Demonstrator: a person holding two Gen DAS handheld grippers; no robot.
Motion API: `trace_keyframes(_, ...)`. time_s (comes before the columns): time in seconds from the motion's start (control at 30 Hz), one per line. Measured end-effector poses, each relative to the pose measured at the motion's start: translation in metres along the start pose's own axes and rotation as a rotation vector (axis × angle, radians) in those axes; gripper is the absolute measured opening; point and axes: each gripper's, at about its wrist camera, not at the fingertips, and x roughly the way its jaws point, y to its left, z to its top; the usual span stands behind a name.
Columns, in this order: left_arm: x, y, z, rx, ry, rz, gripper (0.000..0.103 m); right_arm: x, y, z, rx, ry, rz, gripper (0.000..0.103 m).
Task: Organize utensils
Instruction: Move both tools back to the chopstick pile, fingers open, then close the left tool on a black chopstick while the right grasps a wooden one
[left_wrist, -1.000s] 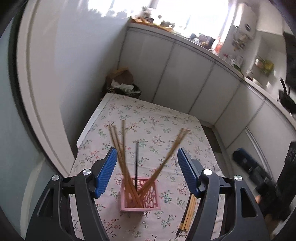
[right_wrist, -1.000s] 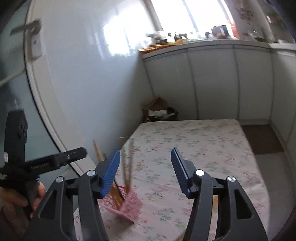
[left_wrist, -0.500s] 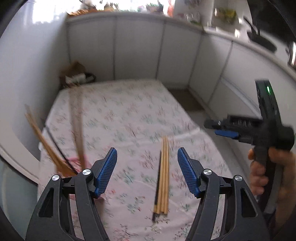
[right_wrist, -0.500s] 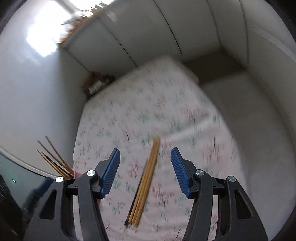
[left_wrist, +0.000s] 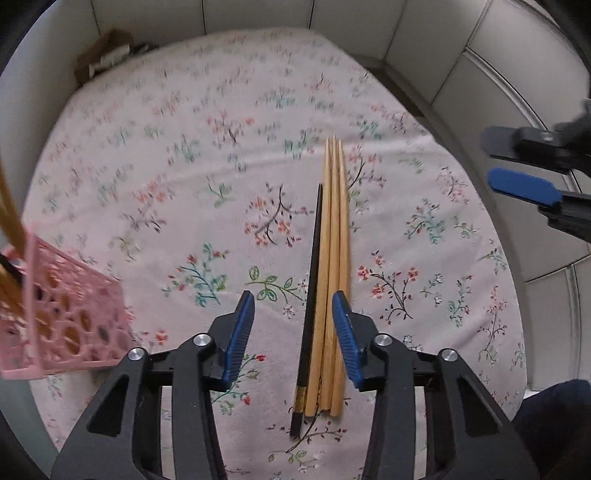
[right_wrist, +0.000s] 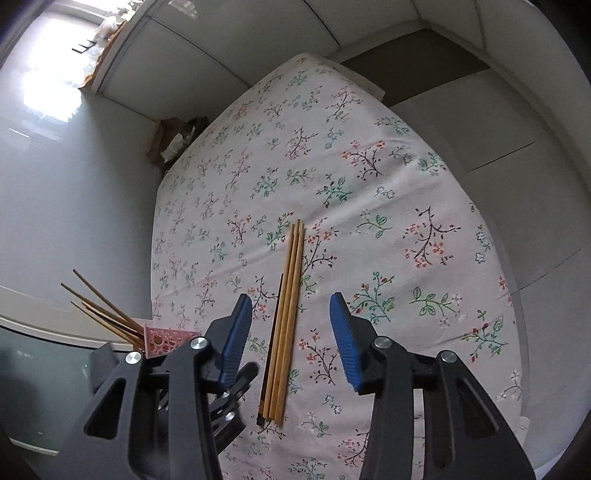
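Both views have dropped closer to the chopsticks (left_wrist: 334, 266) lying on the flowered surface (left_wrist: 177, 177). They now lie between the left gripper (left_wrist: 293, 325)'s spread fingers. The right gripper (right_wrist: 291, 328) hovers spread above them; the pink basket (left_wrist: 62, 314) stands left.

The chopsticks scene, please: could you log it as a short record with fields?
loose chopsticks: three wooden ones and one black chopstick, side by side on the floral tablecloth
pink basket: holds more chopsticks, left of the loose set
left gripper: open, over the set's near ends
right gripper: open, empty
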Motion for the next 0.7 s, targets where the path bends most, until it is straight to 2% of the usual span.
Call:
trace_keyframes(0.17,0.014,0.006,0.002,-0.010,0.047,0.008,0.025,0.000,-0.004,0.002,0.020,0.004,0.004,0.045)
trace_keyframes(0.33,0.017,0.007,0.002,0.007,0.069,-0.022,0.023,0.001,-0.003,0.002,0.017,0.006,0.000,0.045)
trace_keyframes(0.43,0.022,0.004,0.001,0.047,0.078,0.008,0.023,0.005,0.002,0.000,0.006,0.012,-0.004,0.045)
trace_keyframes(0.53,0.029,-0.002,0.006,0.080,0.082,0.063,0.018,0.009,0.004,-0.002,0.000,0.022,-0.008,0.045)
trace_keyframes(0.63,0.034,-0.002,0.011,0.079,0.090,0.064,0.005,0.012,0.005,-0.003,-0.010,0.026,-0.019,0.045)
trace_keyframes(0.7,0.035,0.001,0.013,0.063,0.082,0.052,0.005,0.016,0.006,-0.003,-0.025,0.028,-0.034,0.044)
